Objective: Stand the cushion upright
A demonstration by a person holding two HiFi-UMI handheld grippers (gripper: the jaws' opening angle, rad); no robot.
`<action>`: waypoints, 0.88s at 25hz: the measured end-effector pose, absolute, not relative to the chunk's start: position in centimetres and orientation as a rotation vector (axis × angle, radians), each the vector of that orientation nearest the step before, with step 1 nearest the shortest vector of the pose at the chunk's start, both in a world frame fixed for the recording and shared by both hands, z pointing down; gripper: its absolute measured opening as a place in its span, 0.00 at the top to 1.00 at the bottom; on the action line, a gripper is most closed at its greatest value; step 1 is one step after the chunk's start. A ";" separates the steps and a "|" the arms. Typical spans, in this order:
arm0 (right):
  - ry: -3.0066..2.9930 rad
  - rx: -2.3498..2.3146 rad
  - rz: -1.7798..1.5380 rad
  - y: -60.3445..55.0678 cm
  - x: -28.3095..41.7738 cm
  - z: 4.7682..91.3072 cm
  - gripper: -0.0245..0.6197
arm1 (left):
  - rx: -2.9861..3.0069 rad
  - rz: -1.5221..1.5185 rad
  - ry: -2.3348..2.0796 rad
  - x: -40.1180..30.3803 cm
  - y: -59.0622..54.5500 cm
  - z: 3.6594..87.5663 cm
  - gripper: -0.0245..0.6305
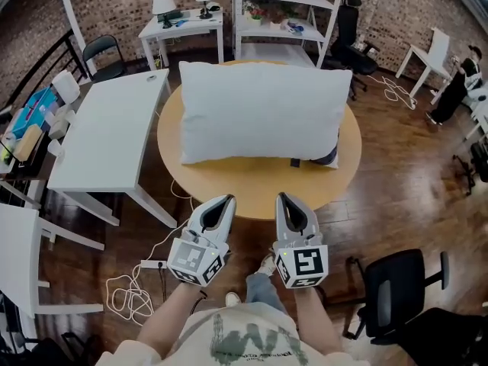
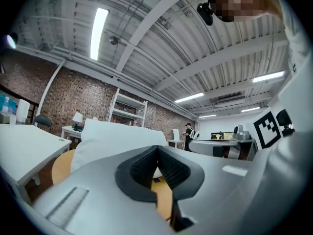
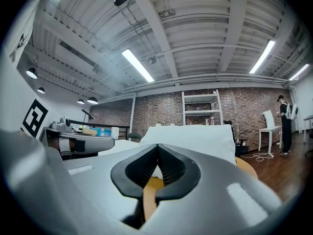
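Observation:
A large white cushion (image 1: 259, 109) stands upright on the round wooden table (image 1: 252, 181); a small dark object (image 1: 329, 155) shows at its lower right corner. The cushion (image 2: 115, 136) fills the middle of the left gripper view, and the cushion (image 3: 195, 138) also shows in the right gripper view. Both grippers are held level over the floor just short of the table's near edge, apart from the cushion. My left gripper (image 1: 226, 199) is shut with nothing in it. My right gripper (image 1: 283, 197) is shut and empty too.
A white rectangular table (image 1: 107, 136) stands to the left of the round one. Behind are a small white desk (image 1: 181, 25) with lamps and a white shelf unit (image 1: 282, 14). Black office chairs (image 1: 396, 280) sit at the right. A power strip and cables (image 1: 141, 280) lie on the floor.

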State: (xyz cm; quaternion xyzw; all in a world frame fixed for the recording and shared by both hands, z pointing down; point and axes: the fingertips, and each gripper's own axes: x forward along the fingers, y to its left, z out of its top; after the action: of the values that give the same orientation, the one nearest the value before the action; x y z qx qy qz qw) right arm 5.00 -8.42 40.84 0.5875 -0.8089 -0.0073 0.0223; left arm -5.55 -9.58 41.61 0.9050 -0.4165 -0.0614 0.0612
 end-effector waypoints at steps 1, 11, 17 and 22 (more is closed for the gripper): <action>-2.508 1.819 -0.020 -7.6 4.4 41.0 0.96 | 2.727 -0.197 -1.257 -5.5 -8.8 41.4 0.96; -2.506 1.753 -0.031 -2.6 1.0 40.9 0.96 | 2.714 -0.250 -1.131 -3.9 -4.0 41.2 0.96; -2.509 1.755 -0.019 -1.5 0.8 41.5 0.96 | 2.742 -0.232 -1.133 -3.4 -3.2 41.3 0.96; -2.503 1.752 -0.003 -0.8 1.6 41.6 0.96 | 2.745 -0.218 -1.149 -2.7 -2.5 41.4 0.96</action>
State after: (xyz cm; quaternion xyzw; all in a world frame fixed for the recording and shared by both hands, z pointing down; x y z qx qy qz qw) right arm 1.63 -0.78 41.59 0.5728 -0.8186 -0.0010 0.0432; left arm -2.66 -2.46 41.36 0.9172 -0.3838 -0.0729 0.0787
